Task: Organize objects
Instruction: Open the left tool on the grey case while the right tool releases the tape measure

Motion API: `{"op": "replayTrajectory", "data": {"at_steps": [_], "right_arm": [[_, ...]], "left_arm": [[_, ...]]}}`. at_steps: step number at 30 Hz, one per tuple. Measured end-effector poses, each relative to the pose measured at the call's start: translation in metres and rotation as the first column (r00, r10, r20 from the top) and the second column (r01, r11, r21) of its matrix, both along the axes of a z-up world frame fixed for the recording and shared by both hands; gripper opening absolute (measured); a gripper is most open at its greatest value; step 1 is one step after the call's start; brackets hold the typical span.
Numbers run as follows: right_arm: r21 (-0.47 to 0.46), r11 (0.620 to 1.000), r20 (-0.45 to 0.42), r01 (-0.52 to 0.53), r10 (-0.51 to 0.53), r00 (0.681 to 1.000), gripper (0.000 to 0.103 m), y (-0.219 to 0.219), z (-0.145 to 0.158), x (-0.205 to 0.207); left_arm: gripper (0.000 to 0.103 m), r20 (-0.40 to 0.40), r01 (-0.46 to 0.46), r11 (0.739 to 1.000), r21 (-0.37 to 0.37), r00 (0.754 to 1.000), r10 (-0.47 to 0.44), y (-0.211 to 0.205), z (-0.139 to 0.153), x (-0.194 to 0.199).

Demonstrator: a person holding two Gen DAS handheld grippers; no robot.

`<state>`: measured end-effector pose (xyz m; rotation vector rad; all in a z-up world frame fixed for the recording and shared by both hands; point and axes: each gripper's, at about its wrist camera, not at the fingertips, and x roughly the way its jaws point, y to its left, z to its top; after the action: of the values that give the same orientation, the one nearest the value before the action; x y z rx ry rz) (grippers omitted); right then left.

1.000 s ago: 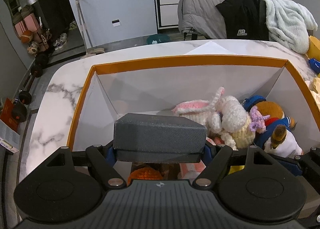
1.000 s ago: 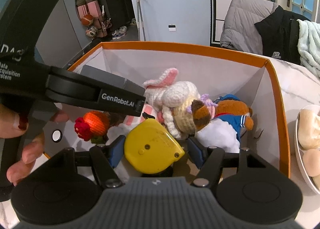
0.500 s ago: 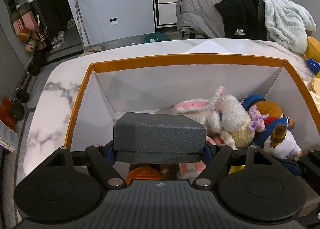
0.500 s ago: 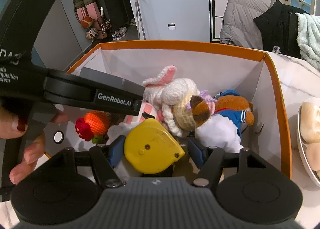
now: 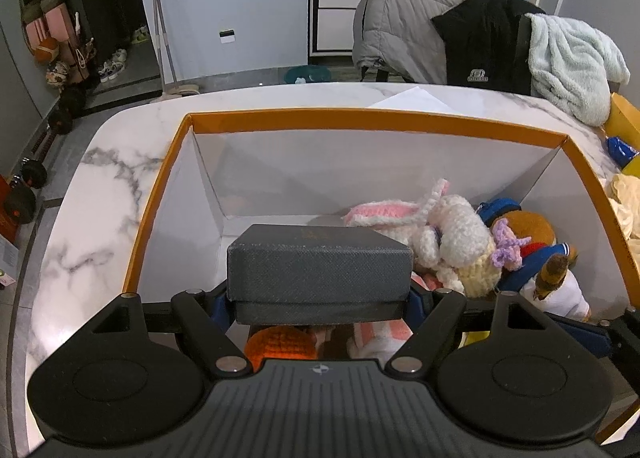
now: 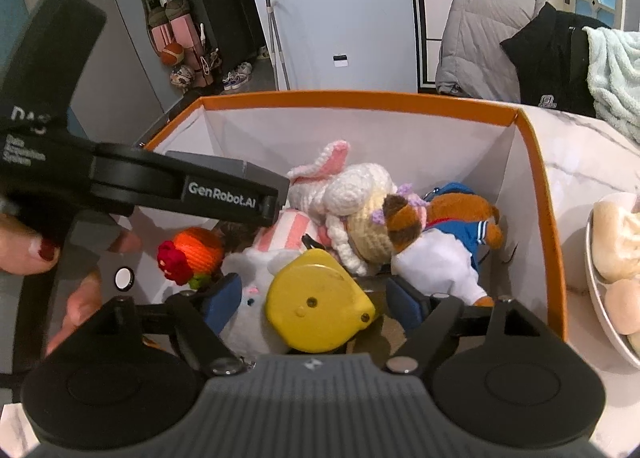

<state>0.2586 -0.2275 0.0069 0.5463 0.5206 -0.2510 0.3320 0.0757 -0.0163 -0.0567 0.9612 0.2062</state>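
Left gripper (image 5: 319,294) clamped across the short sides of a dark grey box (image 5: 319,264), held level above the near left part of the orange-rimmed bin (image 5: 360,116), probably so as to come down flat on the free floor at the far left. Right gripper (image 6: 316,296) spread apart around a yellow tape measure (image 6: 318,300), blue pads standing clear of both its sides (so likely just let go, or not yet taken; cannot tell which). Tape measure lying in the bin at the near edge, just beside a white plush (image 6: 256,290) and near an orange crochet toy (image 6: 198,250). Crochet rabbit (image 5: 436,218) and sailor bear (image 6: 448,242) crowded to the right, which explains the box being kept left. Bin resting on the marble surface (image 5: 100,210).
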Motion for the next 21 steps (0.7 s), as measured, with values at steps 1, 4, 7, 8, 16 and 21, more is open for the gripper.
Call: {"op": "replayTrajectory", "data": {"at_steps": [1,4,7,8,16,21], "right_arm": [[-0.004,1.0,0.003,0.003,-0.003,1.0,0.082,0.0,0.002,-0.002],[-0.016,1.0,0.015,0.01,-0.01,1.0,0.083,0.001,0.006,-0.007],[-0.024,1.0,0.025,0.017,-0.016,1.0,0.086,0.001,0.009,-0.013],[-0.025,1.0,0.028,0.017,-0.017,0.999,0.087,0.001,0.01,-0.016],[-0.035,0.999,0.049,0.03,-0.029,0.998,0.089,0.006,0.015,-0.031],[-0.03,0.999,0.059,0.04,-0.038,0.998,0.09,0.012,0.016,-0.042]], "left_arm": [[0.091,0.009,-0.002,1.0,-0.005,1.0,0.002,0.0,0.001,-0.001],[0.091,0.039,-0.003,1.0,-0.014,0.999,0.003,0.001,0.003,-0.007],[0.091,0.055,0.002,1.0,-0.02,0.999,-0.001,0.001,0.006,-0.01],[0.091,0.061,0.002,1.0,-0.022,0.998,0.0,0.002,0.008,-0.012],[0.091,0.124,0.002,0.999,-0.037,0.992,0.003,0.001,0.029,-0.03],[0.091,0.133,0.025,1.0,-0.015,0.991,-0.023,-0.004,0.036,-0.044]]}}
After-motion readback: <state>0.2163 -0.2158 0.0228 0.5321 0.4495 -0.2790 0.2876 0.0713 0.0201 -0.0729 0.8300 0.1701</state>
